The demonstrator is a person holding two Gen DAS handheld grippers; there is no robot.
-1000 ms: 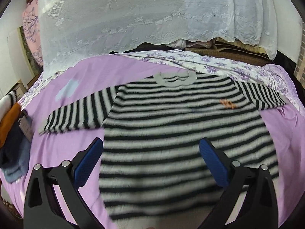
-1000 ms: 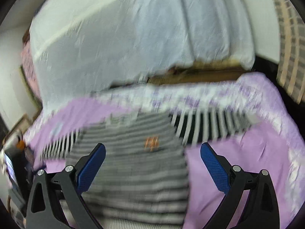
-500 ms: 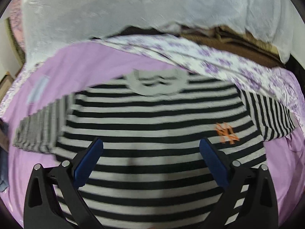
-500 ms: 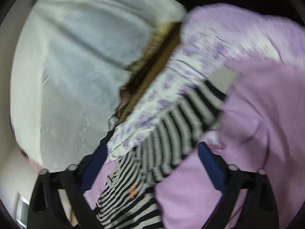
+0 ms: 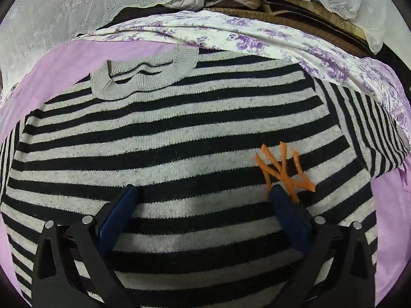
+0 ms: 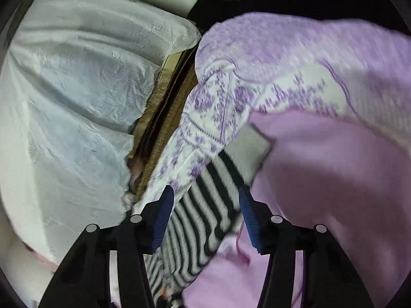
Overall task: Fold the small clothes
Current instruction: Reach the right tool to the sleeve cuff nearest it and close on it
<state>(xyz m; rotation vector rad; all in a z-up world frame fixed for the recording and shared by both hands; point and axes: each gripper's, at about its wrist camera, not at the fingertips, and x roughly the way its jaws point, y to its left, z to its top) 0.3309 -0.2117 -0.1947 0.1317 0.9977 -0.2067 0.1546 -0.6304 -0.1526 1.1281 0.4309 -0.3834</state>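
Note:
A black and grey striped sweater (image 5: 179, 138) lies flat and face up on a purple sheet (image 5: 108, 51), grey collar (image 5: 143, 77) at the far side, an orange logo (image 5: 282, 172) on its chest. My left gripper (image 5: 203, 197) is open, low over the chest, its right finger beside the logo. My right gripper (image 6: 205, 202) is open, tilted, with the sweater's striped right sleeve (image 6: 205, 218) lying between its fingers; the sleeve's grey cuff (image 6: 251, 148) points away. I cannot tell if the fingers touch the cloth.
A floral purple and white cloth (image 5: 282, 38) runs along the sheet's far edge, next to the sleeve in the right wrist view (image 6: 205, 118). A white lace cover (image 5: 64, 12) hangs behind. Brown boards (image 6: 164, 97) show between them.
My left gripper has moved forward and down over the sweater's chest. My right gripper has swung right, rolled, and come down around the right sleeve, its jaws somewhat narrower.

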